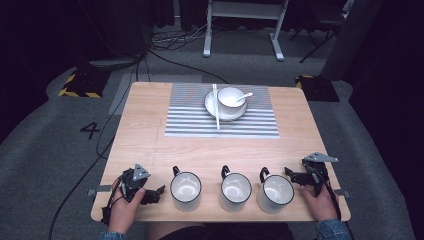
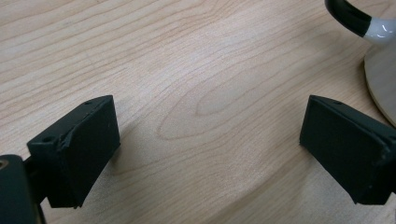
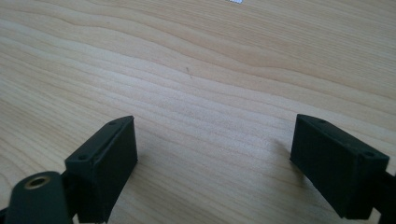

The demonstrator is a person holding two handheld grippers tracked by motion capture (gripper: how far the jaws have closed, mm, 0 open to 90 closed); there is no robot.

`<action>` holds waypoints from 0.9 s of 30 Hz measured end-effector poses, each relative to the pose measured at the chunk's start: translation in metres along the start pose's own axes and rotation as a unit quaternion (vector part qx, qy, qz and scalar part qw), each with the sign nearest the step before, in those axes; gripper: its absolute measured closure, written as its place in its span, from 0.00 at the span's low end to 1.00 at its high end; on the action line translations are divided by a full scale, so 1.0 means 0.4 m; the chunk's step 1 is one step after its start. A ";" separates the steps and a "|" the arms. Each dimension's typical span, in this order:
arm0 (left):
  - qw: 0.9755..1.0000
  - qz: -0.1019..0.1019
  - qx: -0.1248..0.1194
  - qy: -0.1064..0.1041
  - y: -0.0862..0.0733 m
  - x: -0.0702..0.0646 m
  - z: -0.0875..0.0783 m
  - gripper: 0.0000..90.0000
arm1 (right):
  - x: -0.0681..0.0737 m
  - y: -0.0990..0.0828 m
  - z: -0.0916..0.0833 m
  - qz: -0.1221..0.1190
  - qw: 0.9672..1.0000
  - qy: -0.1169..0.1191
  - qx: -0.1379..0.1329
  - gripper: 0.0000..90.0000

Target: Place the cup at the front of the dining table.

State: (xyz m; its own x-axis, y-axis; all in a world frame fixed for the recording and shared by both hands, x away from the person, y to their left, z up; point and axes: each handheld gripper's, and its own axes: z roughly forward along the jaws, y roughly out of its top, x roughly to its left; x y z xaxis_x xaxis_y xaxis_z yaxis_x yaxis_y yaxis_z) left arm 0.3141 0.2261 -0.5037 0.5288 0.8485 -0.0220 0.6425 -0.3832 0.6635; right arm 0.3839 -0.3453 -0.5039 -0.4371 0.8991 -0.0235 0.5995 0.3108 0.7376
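Pale wooden worktop carries three mugs; the left mug is cut off beside the left gripper. Both grippers' fingers spread wide, empty; right gripper.

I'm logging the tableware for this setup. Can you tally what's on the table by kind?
Mugs, white with black handles: 3, left, middle, right
Bowl: 1
Saucer: 1
Spoon: 1
Chopsticks: 1 pair
Striped placemat: 1
Total: 8

Table lit bright from overhead, bg dark, soft shadows, glare in mugs, pics slightly soft
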 end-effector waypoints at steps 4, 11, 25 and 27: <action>1.000 -0.004 0.001 0.003 0.000 -0.001 0.000 0.05 | 0.000 0.000 0.000 0.000 1.000 0.000 0.000 0.16; 1.000 0.000 0.006 0.001 0.000 -0.001 0.003 0.00 | 0.000 0.000 0.000 0.000 1.000 0.000 0.000 0.16; 1.000 0.000 0.006 -0.001 0.000 -0.001 0.003 0.00 | 0.000 0.000 0.000 0.000 1.000 0.000 0.000 0.16; 1.000 0.000 0.006 -0.001 0.000 0.000 0.003 0.00 | 0.000 0.000 0.000 -0.001 1.000 0.000 0.000 0.16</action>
State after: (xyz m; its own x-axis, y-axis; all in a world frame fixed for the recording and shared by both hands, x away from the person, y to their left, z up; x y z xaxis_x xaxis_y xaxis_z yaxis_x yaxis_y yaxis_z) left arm 0.3148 0.2254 -0.5046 0.5304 0.8475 -0.0227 0.6482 -0.3881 0.6552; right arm 0.3837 -0.3453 -0.5039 -0.4375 0.8988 -0.0252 0.5992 0.3124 0.7372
